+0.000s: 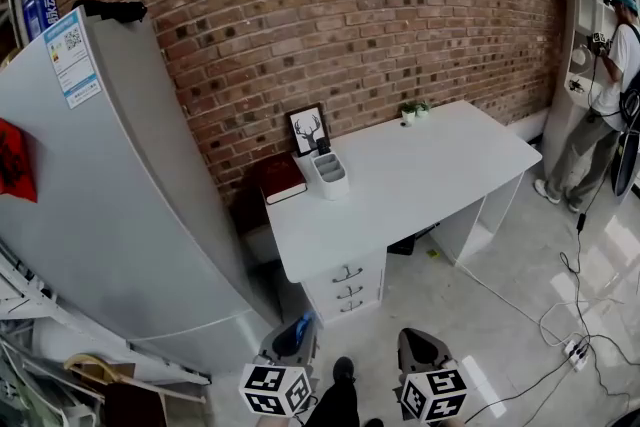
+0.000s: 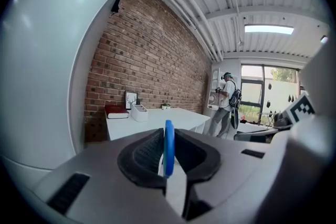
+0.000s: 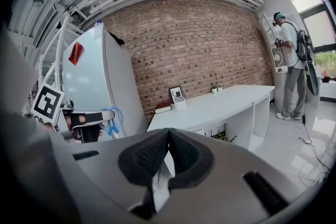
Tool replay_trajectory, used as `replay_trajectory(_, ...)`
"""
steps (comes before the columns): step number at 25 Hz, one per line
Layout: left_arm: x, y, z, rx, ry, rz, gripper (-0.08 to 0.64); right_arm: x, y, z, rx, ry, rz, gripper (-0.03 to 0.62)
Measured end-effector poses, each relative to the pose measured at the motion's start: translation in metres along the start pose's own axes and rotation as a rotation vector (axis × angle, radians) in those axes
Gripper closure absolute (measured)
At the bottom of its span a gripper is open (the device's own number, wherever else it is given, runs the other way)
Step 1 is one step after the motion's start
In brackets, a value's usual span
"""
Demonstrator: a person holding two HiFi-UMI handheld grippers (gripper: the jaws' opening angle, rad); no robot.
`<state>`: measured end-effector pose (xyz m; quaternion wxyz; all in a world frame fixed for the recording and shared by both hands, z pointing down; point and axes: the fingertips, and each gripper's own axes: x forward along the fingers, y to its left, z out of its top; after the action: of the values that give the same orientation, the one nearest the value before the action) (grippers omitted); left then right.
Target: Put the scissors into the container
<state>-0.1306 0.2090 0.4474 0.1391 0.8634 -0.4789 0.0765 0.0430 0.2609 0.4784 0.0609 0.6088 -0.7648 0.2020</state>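
Observation:
My left gripper point(image 1: 293, 343) is shut on blue-handled scissors point(image 2: 168, 147), whose handle loop stands edge-on between the pads. The blue handles point(image 3: 112, 119) also show in the right gripper view, sticking out of the left gripper at the left. My right gripper point(image 1: 420, 347) is shut with nothing in it. Both grippers hang low at the bottom of the head view, well short of the desk. The white container point(image 1: 330, 174) with compartments stands at the back left of the white desk point(image 1: 420, 175), also seen as the container point(image 2: 139, 112) and the container point(image 3: 180, 105).
A grey fridge point(image 1: 100, 205) stands left of the desk. On the desk are a red book point(image 1: 281, 179), a framed deer picture point(image 1: 307, 128) and small potted plants point(image 1: 413, 111). A person point(image 1: 600, 105) stands at shelves far right. Cables and a power strip point(image 1: 575, 351) lie on the floor.

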Motion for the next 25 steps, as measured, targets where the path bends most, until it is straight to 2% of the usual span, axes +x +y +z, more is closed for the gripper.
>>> replay_trajectory(8,0.080,0.047,0.021,-0.010,-0.003,-0.001,0.512,0.085,-0.024,0.028,-0.006,0.021,-0.014,0.592)
replay_trajectory(17,0.165,0.113,0.058,-0.017,-0.003,-0.012,0.512,0.193,-0.028,0.067,-0.011,0.042,-0.015,0.592)
replay_trajectory(25,0.213,0.155,0.079,-0.024,-0.003,-0.023,0.512,0.250,-0.028,0.093,-0.025,0.041,-0.034,0.592)
